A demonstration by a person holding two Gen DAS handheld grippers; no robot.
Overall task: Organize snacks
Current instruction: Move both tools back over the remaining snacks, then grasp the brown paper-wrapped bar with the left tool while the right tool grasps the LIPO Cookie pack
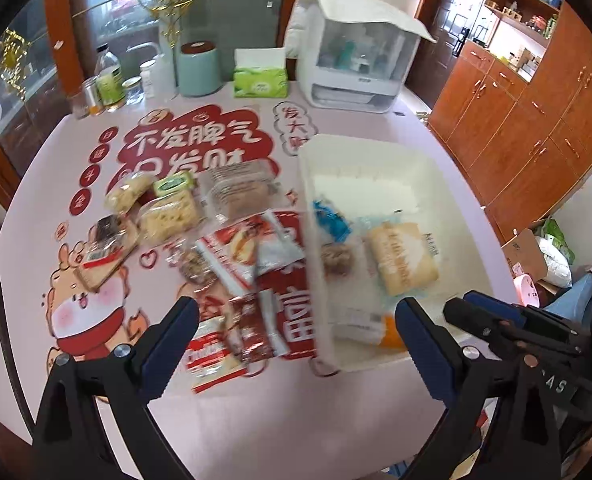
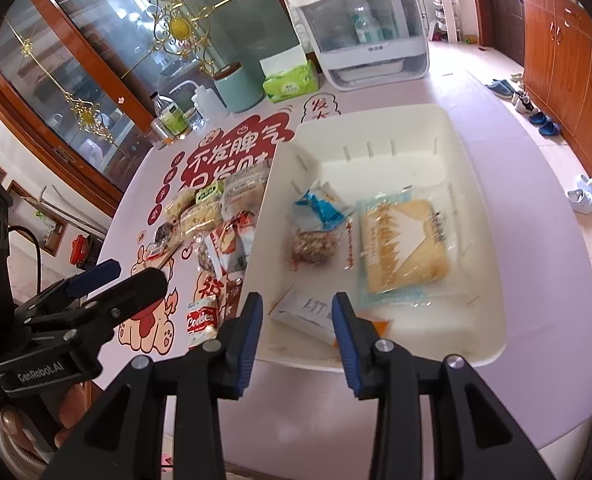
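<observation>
Left gripper point(image 1: 296, 320): nearest the lens, jaws spread wide, nothing between them, held above the near edge of the snack pile. Right gripper point(image 2: 297, 312): jaws parted with a narrower gap, nothing held, poised over the near wall of the white bin point(image 2: 491, 280); a flat white packet point(image 2: 307, 314) shows through the gap, lying on the bin floor.

Bin contents, near to far: the white packet with an orange wrapper point(image 2: 379, 326) just beside it; a large pale-blue bread pack point(image 2: 399, 248) flat at the centre; a small brownish nut bar point(image 2: 311, 248) to its left; a blue-and-white wrapper point(image 2: 319, 208) beyond that, near the left wall.

Loose snacks on the pink table point(image 1: 256, 420), left of the bin: a red-and-white cookies packet point(image 1: 212, 356) closest, a dark red sachet point(image 1: 252, 332) touching it, a red-white pouch point(image 1: 248, 252) further in, then yellowish crisp-rice cakes point(image 1: 168, 216), a small green packet point(image 1: 174, 184) and a clear-wrapped brown cake point(image 1: 240, 192), all crowded together and partly overlapping.

Far edge of table: green tissue pack point(image 1: 260, 80), pale teal canister point(image 1: 198, 68), bottles point(image 1: 108, 76), white covered appliance point(image 1: 355, 56).
</observation>
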